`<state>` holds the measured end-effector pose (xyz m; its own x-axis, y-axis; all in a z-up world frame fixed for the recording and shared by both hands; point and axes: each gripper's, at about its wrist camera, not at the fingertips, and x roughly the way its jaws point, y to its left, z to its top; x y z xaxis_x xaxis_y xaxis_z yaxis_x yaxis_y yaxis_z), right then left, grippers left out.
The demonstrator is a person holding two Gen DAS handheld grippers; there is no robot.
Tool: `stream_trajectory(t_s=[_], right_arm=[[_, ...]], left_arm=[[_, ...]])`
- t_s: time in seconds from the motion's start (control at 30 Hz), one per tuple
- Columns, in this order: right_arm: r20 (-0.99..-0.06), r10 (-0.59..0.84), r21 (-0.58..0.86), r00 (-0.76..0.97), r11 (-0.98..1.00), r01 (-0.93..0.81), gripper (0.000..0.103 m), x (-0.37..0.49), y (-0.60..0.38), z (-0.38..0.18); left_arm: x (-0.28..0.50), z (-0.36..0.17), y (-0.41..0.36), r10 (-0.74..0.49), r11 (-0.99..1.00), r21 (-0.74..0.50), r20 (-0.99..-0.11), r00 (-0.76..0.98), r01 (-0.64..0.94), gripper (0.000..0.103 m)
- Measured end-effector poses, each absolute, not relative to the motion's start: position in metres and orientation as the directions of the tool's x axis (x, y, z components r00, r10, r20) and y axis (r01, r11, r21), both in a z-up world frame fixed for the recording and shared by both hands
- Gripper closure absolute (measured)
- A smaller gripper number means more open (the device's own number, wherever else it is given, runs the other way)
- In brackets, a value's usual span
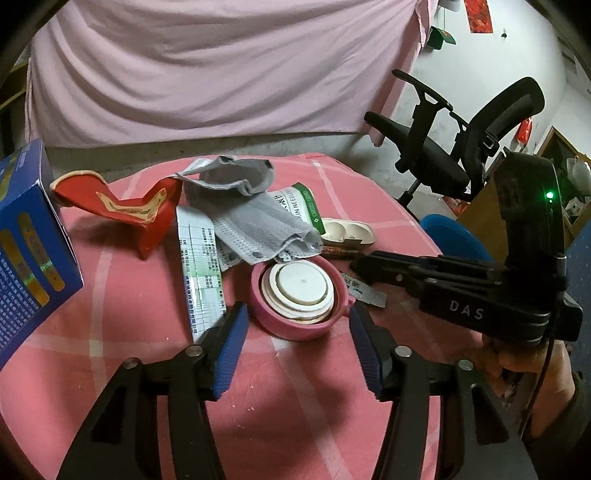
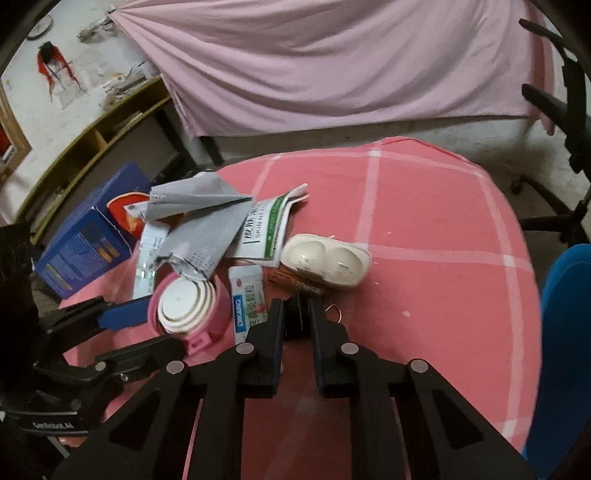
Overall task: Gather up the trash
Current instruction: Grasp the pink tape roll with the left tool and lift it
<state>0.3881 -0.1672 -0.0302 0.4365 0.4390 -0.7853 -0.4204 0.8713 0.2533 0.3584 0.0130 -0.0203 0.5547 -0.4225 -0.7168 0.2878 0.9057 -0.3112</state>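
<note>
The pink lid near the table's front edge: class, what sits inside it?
Inside the pink lid sits a white stepped insert of nested rings, brown-stained at its front edge. The lid's inner floor beneath the insert is covered and cannot be seen.

A round table under a pink checked cloth (image 2: 424,221) fills the foreground, and behind it a pale pink sheet (image 1: 207,74) hangs in loose folds down to the floor. A black mesh-backed office chair (image 1: 454,147) stands off to one side of the table, with a blue seat (image 2: 565,332) nearer at the table's edge. A low wooden shelf (image 2: 96,140) runs along the whitewashed wall, where red decorations (image 1: 478,14) hang.
</note>
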Motion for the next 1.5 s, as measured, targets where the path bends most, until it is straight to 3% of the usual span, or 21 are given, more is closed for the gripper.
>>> stream_trajectory(t_s=[0.17, 0.53, 0.63, 0.7, 1.0, 1.13, 1.17, 1.4, 1.5], right_arm=[[-0.784, 0.424, 0.248, 0.454, 0.883, -0.398, 0.091, 0.385, -0.181, -0.028], [-0.778, 0.414, 0.246, 0.472, 0.893, -0.377, 0.09, 0.385, -0.19, -0.027], [-0.778, 0.416, 0.25, 0.471, 0.892, -0.376, 0.084, 0.385, -0.191, -0.029], [-0.776, 0.418, 0.248, 0.472, 0.891, -0.381, 0.068, 0.384, -0.191, -0.028], [-0.814, 0.33, 0.136, 0.478, 0.908, -0.395, 0.066, 0.391, -0.176, -0.034], [-0.824, 0.278, 0.068, 0.493, 0.913, -0.402, 0.07, 0.39, -0.168, -0.036], [-0.824, 0.271, 0.062, 0.498, 0.916, -0.397, 0.077, 0.389, -0.168, -0.036], [-0.793, 0.328, 0.126, 0.513, 0.913, -0.389, 0.089, 0.384, -0.183, -0.031], [-0.77, 0.346, 0.134, 0.537, 0.91, -0.393, 0.089, 0.379, -0.184, -0.025]], left_arm=[[0.358, -0.02, 0.003, -0.415, 0.908, -0.283, -0.716, 0.562, 0.309, 0.042], [0.371, -0.029, -0.011, -0.358, 0.931, -0.235, -0.743, 0.565, 0.281, 0.045], [0.37, -0.029, -0.007, -0.37, 0.927, -0.256, -0.735, 0.568, 0.273, 0.045], [0.37, -0.029, -0.006, -0.371, 0.927, -0.261, -0.733, 0.57, 0.268, 0.045], [0.367, -0.028, 0.003, -0.374, 0.927, -0.285, -0.728, 0.575, 0.242, 0.045], [0.367, -0.027, 0.003, -0.374, 0.927, -0.287, -0.727, 0.576, 0.24, 0.045], [0.367, -0.027, 0.003, -0.377, 0.926, -0.29, -0.725, 0.577, 0.241, 0.045], [0.358, -0.024, 0.008, -0.398, 0.917, -0.305, -0.703, 0.589, 0.256, 0.046], [0.355, -0.021, 0.005, -0.39, 0.921, -0.289, -0.698, 0.601, 0.262, 0.046]])
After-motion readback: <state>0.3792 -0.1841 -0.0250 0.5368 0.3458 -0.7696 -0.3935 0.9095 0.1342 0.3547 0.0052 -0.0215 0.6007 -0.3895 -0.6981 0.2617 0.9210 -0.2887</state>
